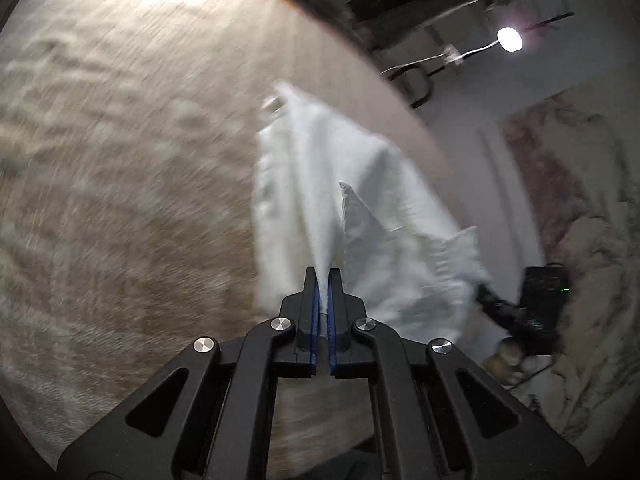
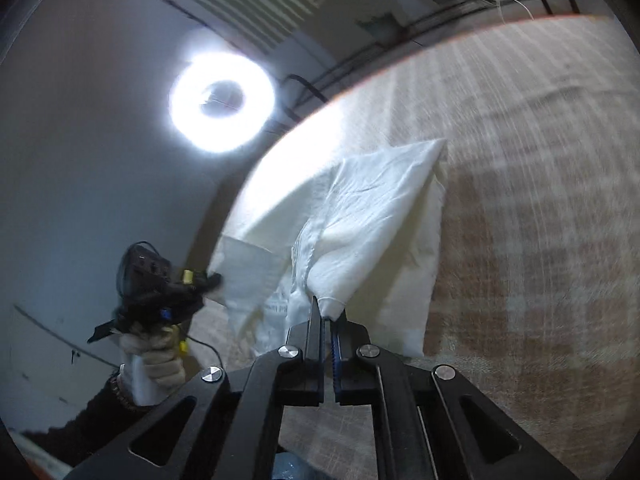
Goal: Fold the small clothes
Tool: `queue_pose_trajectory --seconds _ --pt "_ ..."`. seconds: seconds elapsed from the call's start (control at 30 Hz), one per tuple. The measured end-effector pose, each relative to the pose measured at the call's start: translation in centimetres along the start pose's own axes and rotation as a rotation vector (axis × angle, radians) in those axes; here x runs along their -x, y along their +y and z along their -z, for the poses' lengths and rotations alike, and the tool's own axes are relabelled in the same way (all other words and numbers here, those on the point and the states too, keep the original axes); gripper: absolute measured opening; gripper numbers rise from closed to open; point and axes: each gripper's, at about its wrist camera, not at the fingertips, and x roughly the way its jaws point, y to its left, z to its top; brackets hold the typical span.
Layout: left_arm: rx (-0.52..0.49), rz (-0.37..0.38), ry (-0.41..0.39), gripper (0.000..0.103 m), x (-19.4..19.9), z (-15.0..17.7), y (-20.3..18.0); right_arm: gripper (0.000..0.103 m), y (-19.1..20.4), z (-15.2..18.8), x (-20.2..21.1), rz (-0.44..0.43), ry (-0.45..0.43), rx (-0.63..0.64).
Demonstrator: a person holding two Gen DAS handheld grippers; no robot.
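Both grippers have a pinch on the same white garment (image 1: pixel 320 184), each at a different edge, so it hangs stretched between them above the desk (image 1: pixel 120 200). My guess is that's on purpose — holding two points apart lets the cloth drape flat so it can be laid down or folded over cleanly.

The left gripper (image 1: pixel 322 276) has its fingers closed right down with a ridge of fabric running straight into the gap. Same story on the right gripper (image 2: pixel 326 312): fingers shut, a hemmed corner bunched up at the tips. In the right wrist view you can also see a gloved hand (image 2: pixel 156 364) holding the other gripper off to the side, its tip touching the cloth's far edge.

Hard to say what kind of garment it is — there's a ribbed-looking band on one edge, but everything's blurred. The desk surface is smeared too, so I can't tell whether the bottom of the cloth touches it. A ring light (image 2: pixel 222 102) blows out part of the view.
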Motion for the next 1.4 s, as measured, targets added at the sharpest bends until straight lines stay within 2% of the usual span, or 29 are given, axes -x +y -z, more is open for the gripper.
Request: queue_pose_trajectory --seconds 0.1,0.2,0.33,0.47,0.57,0.6,0.63,0.7,0.77,0.87,0.97,1.03,1.1,1.2,1.3,1.4 --pt "0.013 -0.028 0.019 0.001 -0.9 0.5 0.9 0.000 -1.3 1.0 -1.5 0.037 0.055 -0.044" --pt "-0.062 -0.070 0.019 0.001 -0.9 1.4 -0.1 0.000 -1.6 2.1 -2.9 0.097 0.112 -0.036" --pt "-0.057 -0.080 0.024 0.001 -1.7 1.4 -0.5 0.000 -1.8 2.0 -2.5 0.094 0.100 -0.044" --pt "-0.125 -0.143 0.006 0.002 -1.6 1.4 -2.0 0.000 -0.7 1.7 -2.6 0.150 0.122 0.012" --pt "-0.127 -0.187 -0.017 0.002 -0.5 0.8 -2.7 0.000 -0.7 1.9 -2.9 0.191 0.150 0.031" --pt "-0.138 -0.206 -0.034 0.002 -0.2 0.6 -3.0 0.002 -0.7 1.6 -2.9 0.230 0.158 0.031" --pt "-0.164 -0.230 -0.079 0.002 0.7 0.2 -3.8 0.009 -0.8 1.6 -2.5 0.272 0.163 0.033" --pt "-0.196 -0.233 -0.143 0.002 1.9 -0.4 -5.1 0.013 -0.3 1.0 -1.2 0.340 0.131 0.050" --pt "-0.225 -0.221 -0.186 0.002 2.5 -1.4 -6.8 0.014 1.2 0.1 0.5 0.358 0.055 0.095" --pt "-0.295 -0.219 -0.213 0.002 1.6 -2.8 -9.4 0.018 3.9 -1.1 0.7 0.315 -0.030 0.191" --pt "-0.376 -0.203 -0.202 0.002 -1.2 -3.8 -11.4 0.022 5.9 -1.9 -1.5 0.248 -0.036 0.260" --pt "-0.400 -0.243 -0.186 0.002 -3.2 -4.0 -11.3 0.022 6.9 -2.4 -3.7 0.257 -0.017 0.315" --pt "-0.379 -0.267 -0.148 0.002 -5.2 -4.2 -9.7 0.022 7.2 -2.7 -6.1 0.305 0.016 0.364" --pt "-0.376 -0.345 -0.121 0.002 -7.1 -4.1 -7.3 0.022 5.4 -2.9 -8.2 0.330 0.073 0.345" --pt "-0.337 -0.302 -0.118 0.002 -7.3 -3.9 -5.4 0.022 3.5 -2.0 -9.5 0.361 0.127 0.322" --pt "-0.335 -0.319 -0.124 0.002 -6.4 -4.4 -5.4 0.022 2.5 -1.4 -9.5 0.354 0.152 0.324"
